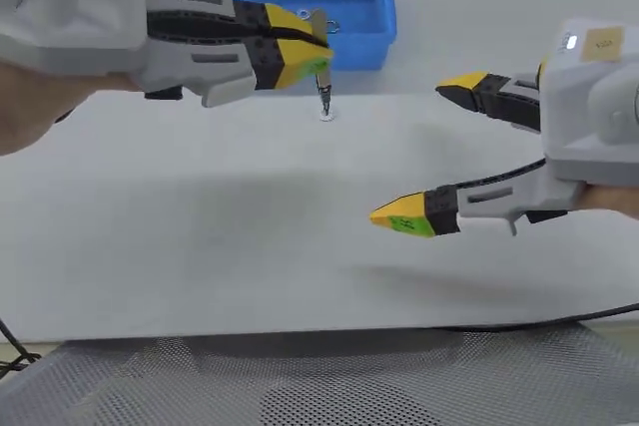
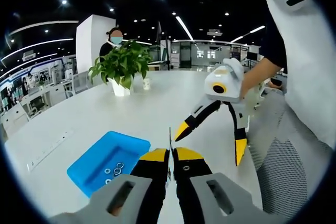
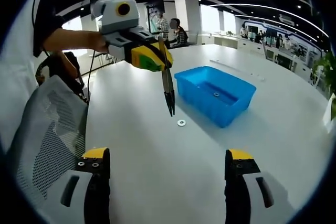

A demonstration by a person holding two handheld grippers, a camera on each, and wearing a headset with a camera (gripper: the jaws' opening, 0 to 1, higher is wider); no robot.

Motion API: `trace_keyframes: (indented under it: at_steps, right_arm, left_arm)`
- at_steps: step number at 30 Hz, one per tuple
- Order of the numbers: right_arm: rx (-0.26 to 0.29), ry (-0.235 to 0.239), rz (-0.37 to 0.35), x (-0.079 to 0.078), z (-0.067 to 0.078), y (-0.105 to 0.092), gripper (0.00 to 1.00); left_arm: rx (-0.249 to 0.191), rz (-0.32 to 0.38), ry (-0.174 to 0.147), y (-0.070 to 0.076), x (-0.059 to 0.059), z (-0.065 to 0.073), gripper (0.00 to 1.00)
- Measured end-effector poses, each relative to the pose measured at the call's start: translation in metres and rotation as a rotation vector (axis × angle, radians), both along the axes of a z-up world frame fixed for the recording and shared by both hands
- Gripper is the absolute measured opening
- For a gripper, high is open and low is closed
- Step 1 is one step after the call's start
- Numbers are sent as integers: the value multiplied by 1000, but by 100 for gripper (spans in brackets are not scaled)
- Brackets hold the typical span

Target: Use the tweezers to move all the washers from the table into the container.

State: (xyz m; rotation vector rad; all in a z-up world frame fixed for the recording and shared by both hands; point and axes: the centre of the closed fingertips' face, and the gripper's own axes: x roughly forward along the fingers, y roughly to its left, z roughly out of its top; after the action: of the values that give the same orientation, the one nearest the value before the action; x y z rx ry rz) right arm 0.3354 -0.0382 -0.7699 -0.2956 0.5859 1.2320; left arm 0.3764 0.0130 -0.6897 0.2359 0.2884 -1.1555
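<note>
My left gripper point(image 1: 312, 53) is shut on a pair of metal tweezers point(image 1: 322, 87) that point straight down. Their tips hang just over a single small washer point(image 1: 326, 116) lying on the white table, in front of the blue container point(image 1: 310, 2). In the right gripper view the tweezers point(image 3: 168, 90) end a little short of the washer point(image 3: 181, 123). In the left gripper view, several washers point(image 2: 114, 170) lie inside the container point(image 2: 89, 166). My right gripper point(image 1: 431, 152) is held open with nothing between its jaws, off to the right of the washer.
The white table point(image 1: 200, 236) ends at a near edge with a grey mesh chair back point(image 1: 329, 386) below it. A potted plant point(image 2: 122, 66) stands far across the table. People are in the background.
</note>
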Motion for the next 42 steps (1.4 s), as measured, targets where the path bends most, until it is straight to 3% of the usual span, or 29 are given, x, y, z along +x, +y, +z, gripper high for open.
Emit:
trace_keyframes:
  at_steps: [5,14,18,21,26,32,42]
  right_arm:
    - [-5,9,8,-3,-3,0,91]
    - [-14,26,14,-4,-7,-1,90]
    - [-19,37,14,-4,-11,-2,89]
    - [-21,43,10,-4,-13,-2,89]
    - [-21,47,6,-4,-14,-3,87]
    - [-20,51,2,-4,-15,-5,86]
    - [-22,55,8,-4,-16,-3,85]
  left_arm:
    - [7,-18,-46,-3,3,-5,7]
    - [28,-20,-38,-5,1,-20,7]
    - [32,-25,-60,-6,1,-20,7]
    - [29,-24,-50,-7,0,-20,7]
    - [39,-34,-61,-11,-1,-21,7]
    - [42,-34,-32,-10,-1,-27,7]
    - [32,-40,-40,-11,0,-25,7]
